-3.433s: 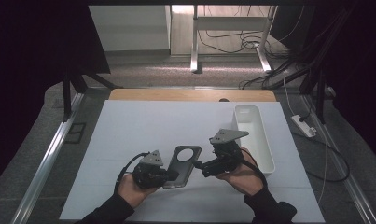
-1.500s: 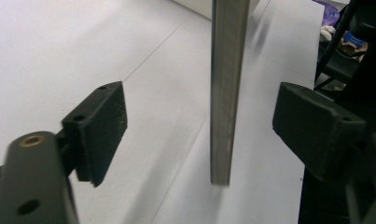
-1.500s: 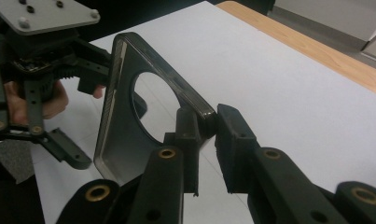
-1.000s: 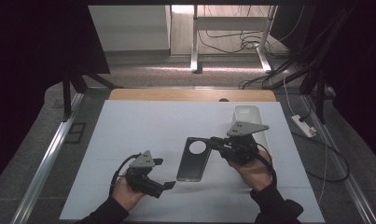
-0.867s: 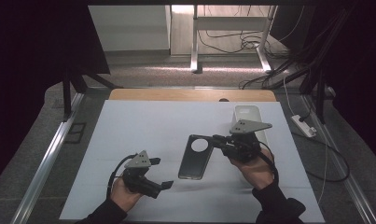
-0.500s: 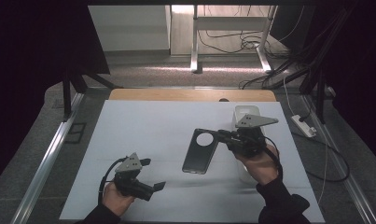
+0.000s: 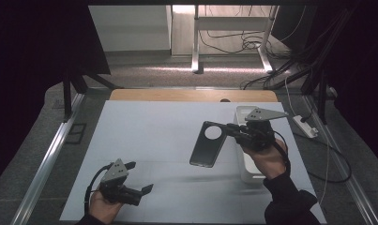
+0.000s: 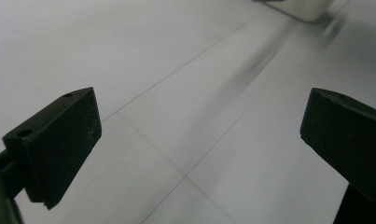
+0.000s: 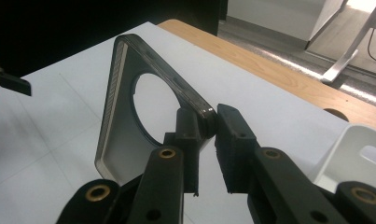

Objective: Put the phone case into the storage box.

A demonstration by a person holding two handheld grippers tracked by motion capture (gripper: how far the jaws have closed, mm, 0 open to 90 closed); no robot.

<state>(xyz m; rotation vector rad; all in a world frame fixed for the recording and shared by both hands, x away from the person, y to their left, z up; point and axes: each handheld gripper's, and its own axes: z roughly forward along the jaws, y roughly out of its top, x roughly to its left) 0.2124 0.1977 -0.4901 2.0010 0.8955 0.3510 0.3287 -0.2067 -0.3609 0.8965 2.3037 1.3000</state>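
A dark phone case (image 7: 207, 146) with a round camera hole hangs above the white mat (image 7: 144, 131), right of centre. My right gripper (image 7: 231, 129) is shut on its upper right corner. In the right gripper view the two jaws pinch the rim of the case (image 9: 118, 140) at the gripper's tips (image 9: 212, 125), and the case stands on edge, tilted. My left gripper (image 7: 139, 177) rests low at the near left of the mat, open, with nothing between its jaws. The left gripper view has its jaws (image 8: 199, 140) wide apart over bare mat.
A long white bin (image 7: 245, 165) stands at the right of the mat, just under my right hand; its corner (image 9: 358, 154) is close to the right jaws. A wooden table edge (image 7: 191, 95) runs behind the mat. Cables and a power strip (image 7: 305, 125) lie on the floor beyond.
My right gripper has carried the case up and to the right, toward the bin. My left gripper let go earlier and has drawn back to the near left of the mat.
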